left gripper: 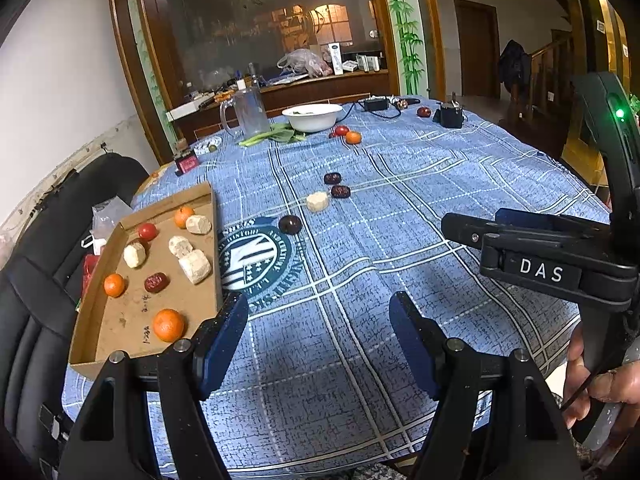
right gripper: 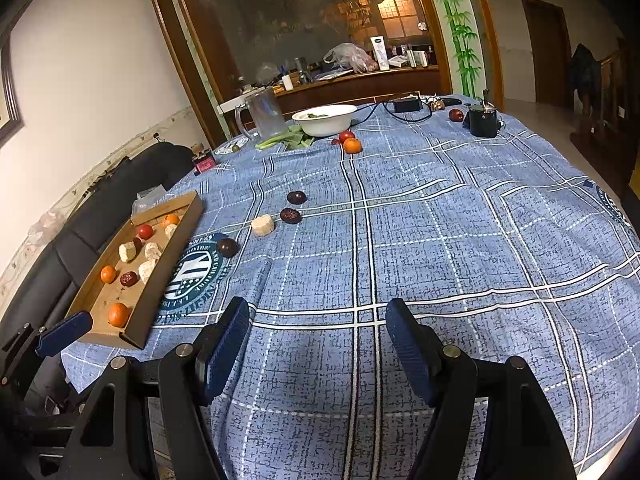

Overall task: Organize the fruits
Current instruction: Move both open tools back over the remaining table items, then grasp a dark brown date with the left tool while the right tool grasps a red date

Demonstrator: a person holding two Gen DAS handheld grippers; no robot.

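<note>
A round table under a blue checked cloth [right gripper: 440,220] holds a cardboard tray [left gripper: 100,312] of oranges, dates and pale pieces at its left edge. More fruit [right gripper: 296,216] lies mid-table. The left gripper [left gripper: 318,340] and right gripper [right gripper: 318,344] hover with jaws apart, empty.

the white letters "das" stand on a small black plate on the right gripper [left gripper: 536,268], seen at four o'clock in the left wrist view. a round teal seal [left gripper: 256,258] is printed on the blue checked tablecloth [left gripper: 400,216], just right of the cardboard tray [left gripper: 120,320]; a big white "n" fills its middle, and the ring lettering is too warped to read. dark marks on the tray floor are illegible.
</note>
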